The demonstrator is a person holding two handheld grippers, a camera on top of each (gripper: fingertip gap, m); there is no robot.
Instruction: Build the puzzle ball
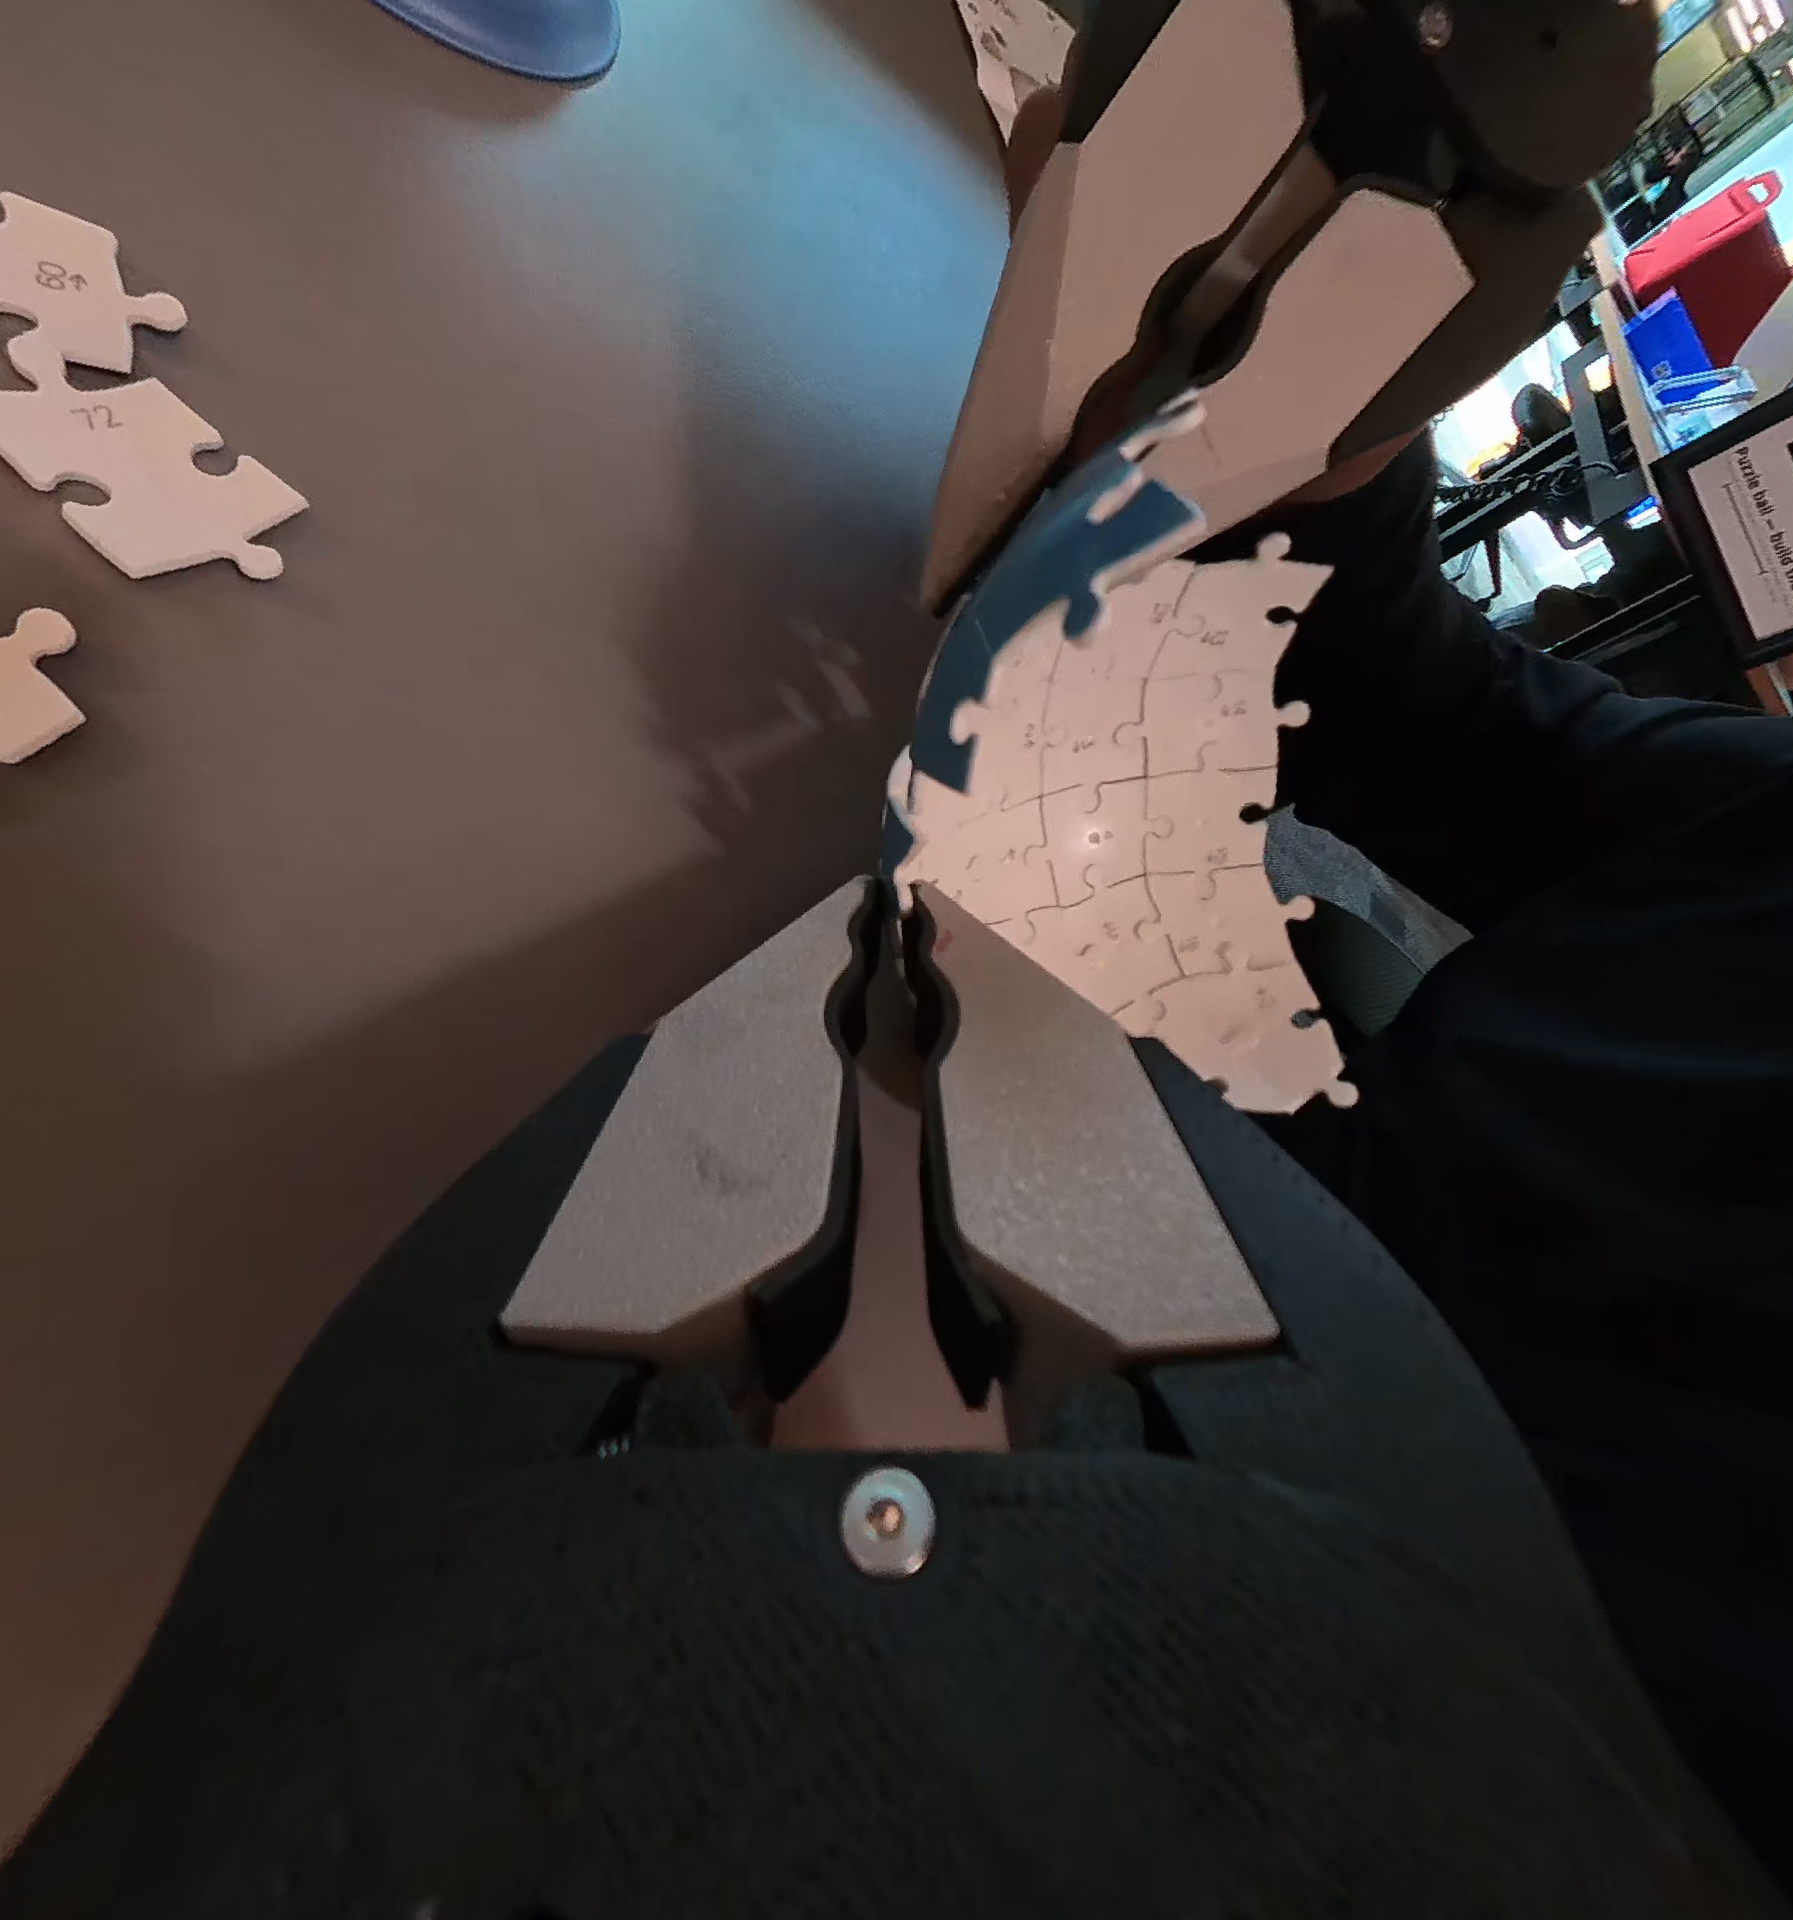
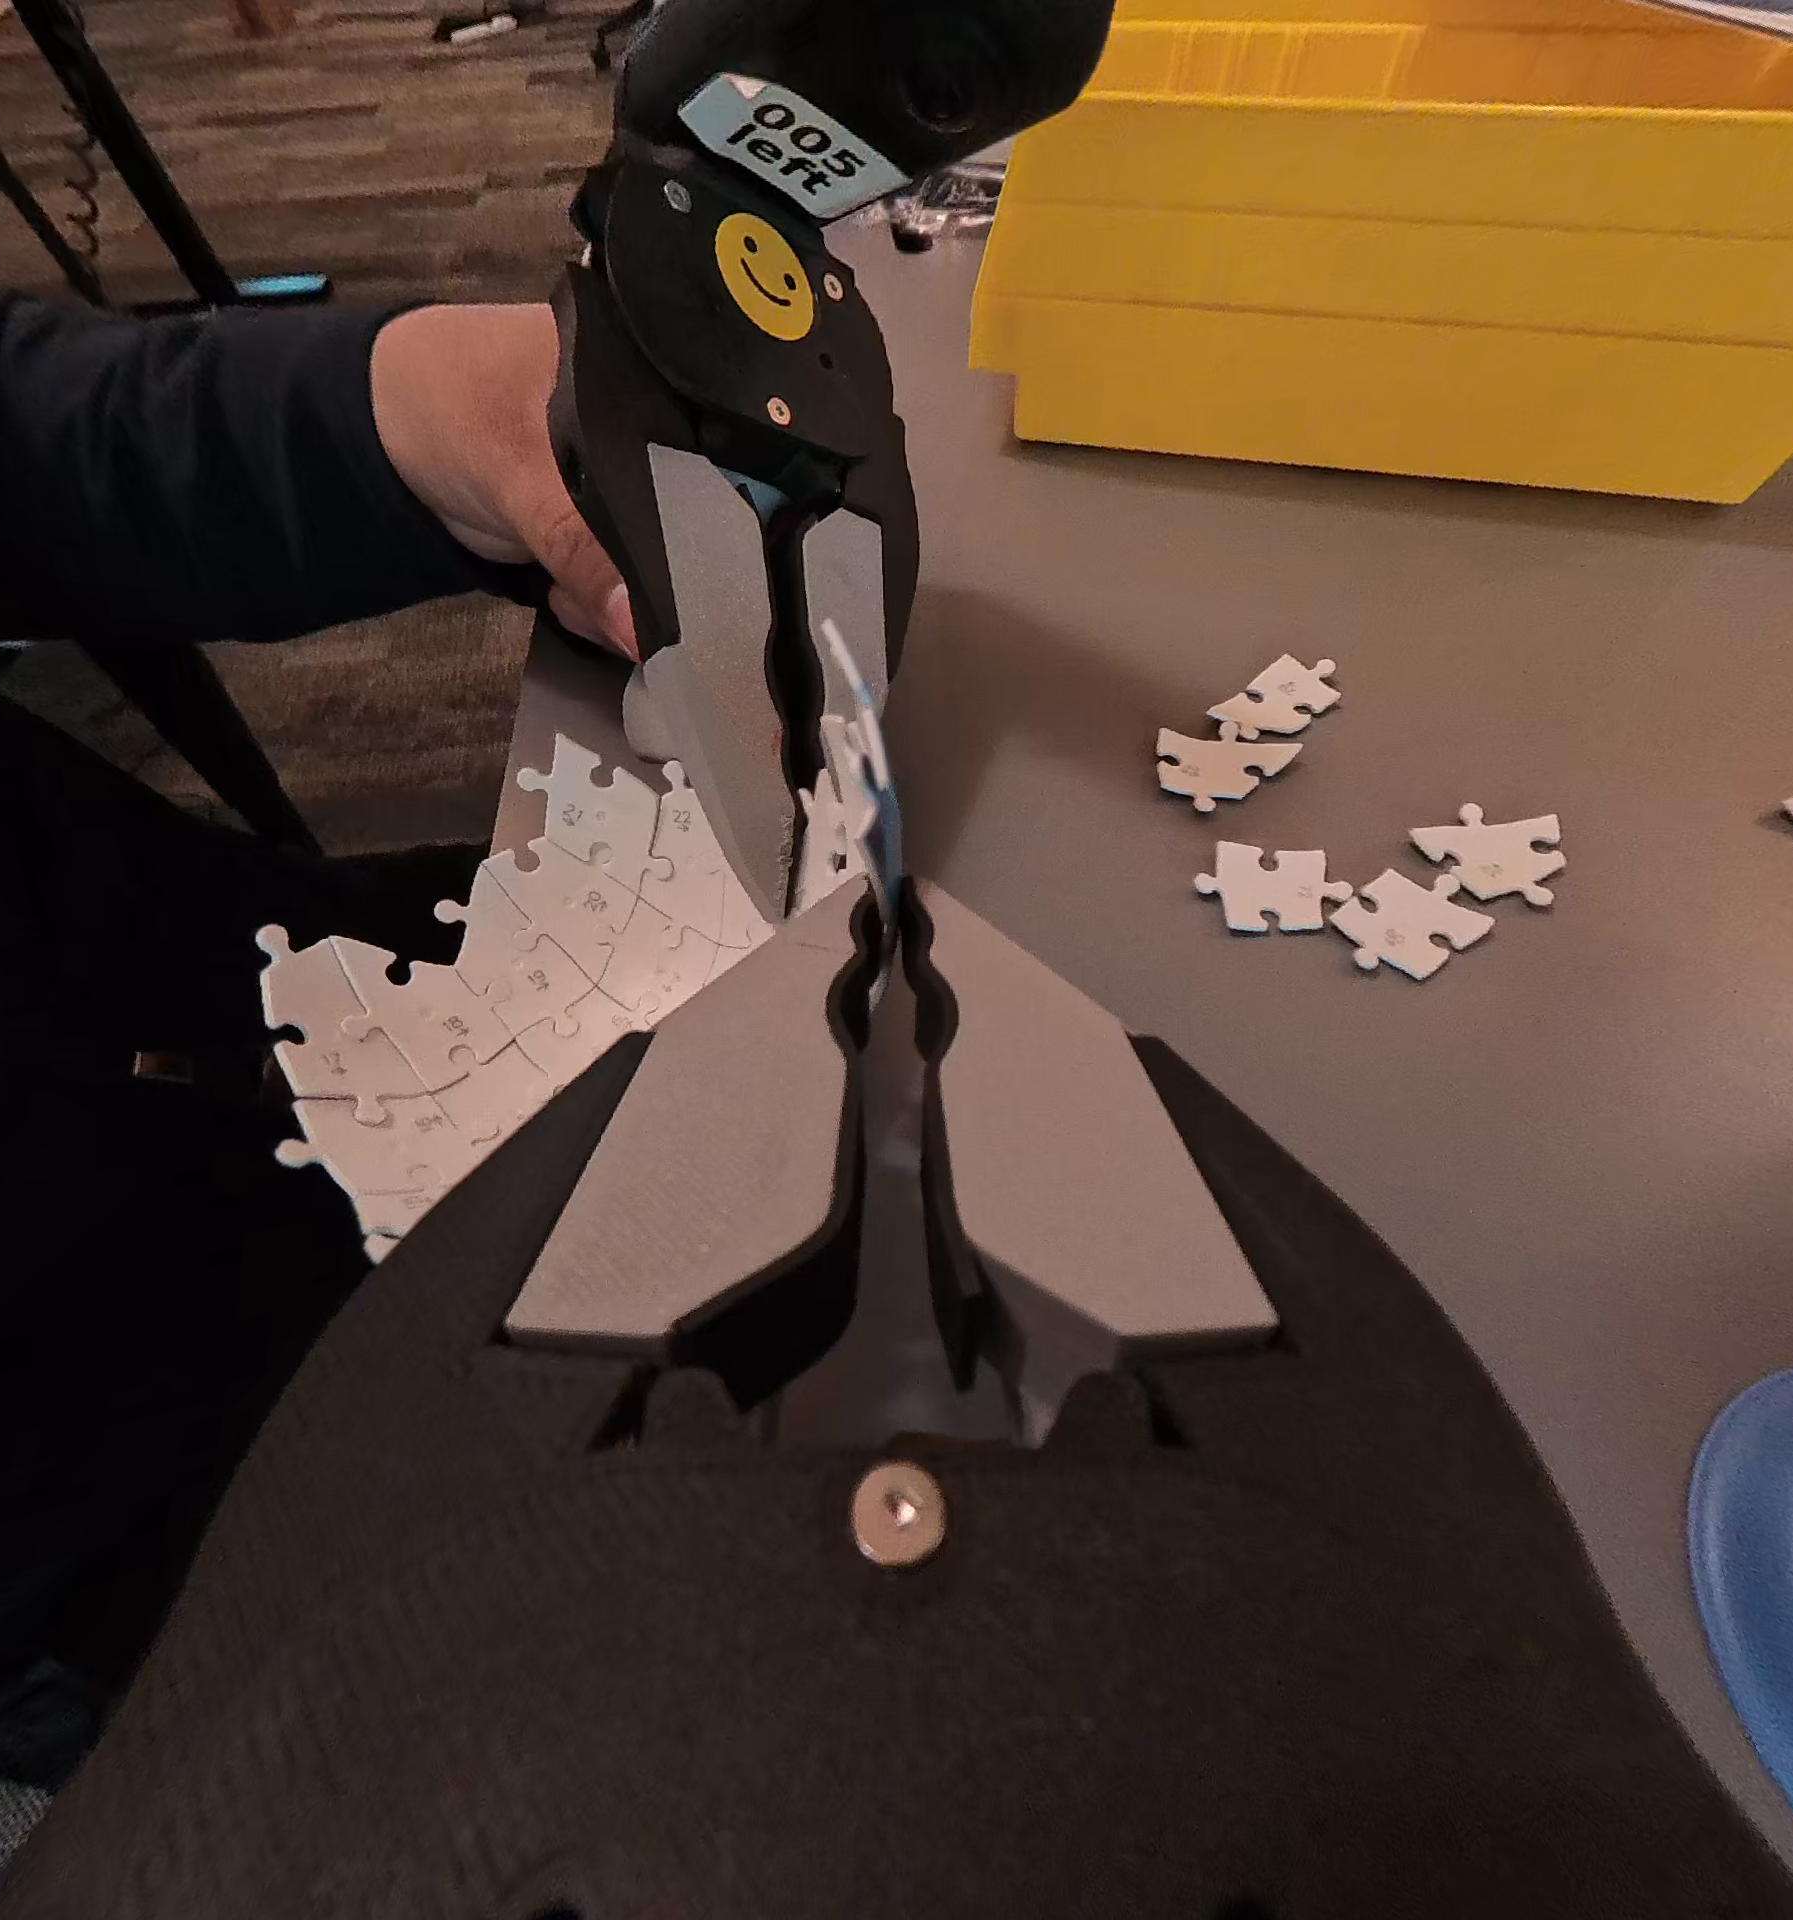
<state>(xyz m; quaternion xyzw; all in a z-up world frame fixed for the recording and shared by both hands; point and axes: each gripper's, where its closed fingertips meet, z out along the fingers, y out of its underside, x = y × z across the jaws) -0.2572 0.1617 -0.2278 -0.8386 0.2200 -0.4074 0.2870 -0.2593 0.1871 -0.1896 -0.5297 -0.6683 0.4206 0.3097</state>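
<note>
Two claws pinch one half-built puzzle ball (image 1: pixel 1120 821) held above the table (image 1: pixel 518 727).

Curved, white inside and blue outside, the shell hangs between them: the left gripper (image 1: pixel 892 894) is closed on its lower edge, and the right gripper (image 2: pixel 887 904) is clamped on the upper rim just beyond. Loose pieces (image 2: pixel 1349 894) lie well off to the right gripper's right, near a yellow bin (image 2: pixel 1391 291) and a blue dish (image 2: pixel 1785 1600).
</note>
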